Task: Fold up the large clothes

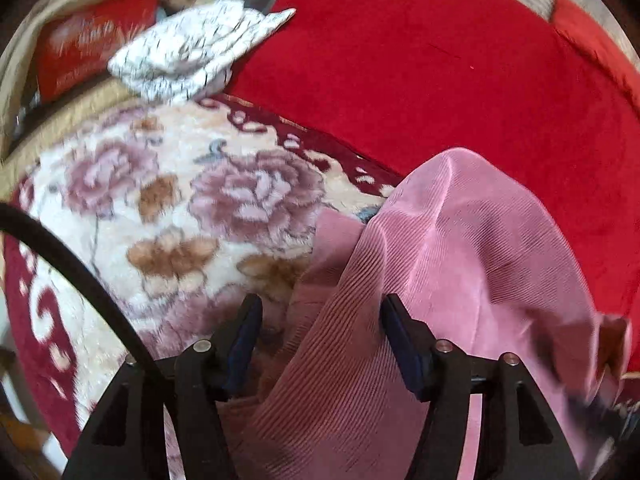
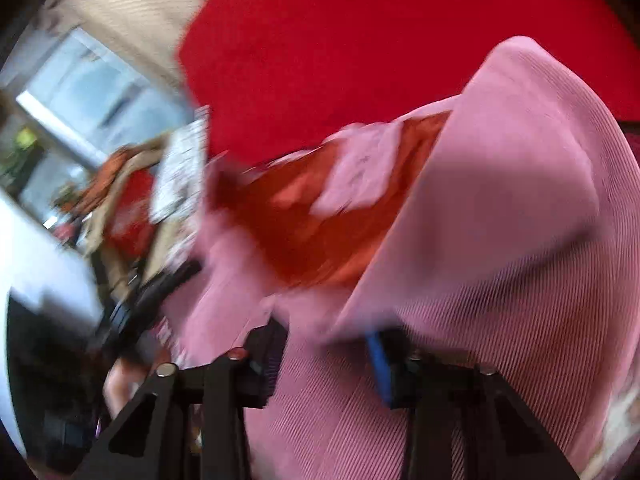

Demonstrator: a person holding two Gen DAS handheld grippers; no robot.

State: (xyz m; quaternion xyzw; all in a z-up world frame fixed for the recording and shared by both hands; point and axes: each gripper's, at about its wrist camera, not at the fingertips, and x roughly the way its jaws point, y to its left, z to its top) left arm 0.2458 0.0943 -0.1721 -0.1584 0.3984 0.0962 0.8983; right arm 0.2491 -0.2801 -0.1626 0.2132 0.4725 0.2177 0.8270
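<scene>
1. We see our left gripper with its jaws spread apart; a band of the pink corduroy garment runs up between the fingers without being pinched by either pad.
2. From there the garment rises toward 1 o'clock into a peaked fold, with most of its bulk spreading off to 3 o'clock.
3. Our right gripper also stands with its jaws apart, the corduroy lying between and over the fingers (the view is badly smeared, so we cannot tell whether either pad touches the cloth).
4. In that right wrist view the garment fills the field from 12 round to 5 o'clock, its orange lining showing at 11 o'clock.
5. Beneath the garment lies a floral blanket, reaching out to 10 o'clock of the left gripper.
6. A red cloth covers the area at 12 o'clock.
7. A white patterned cloth sits crumpled at 11 o'clock, well apart from the garment.
</scene>
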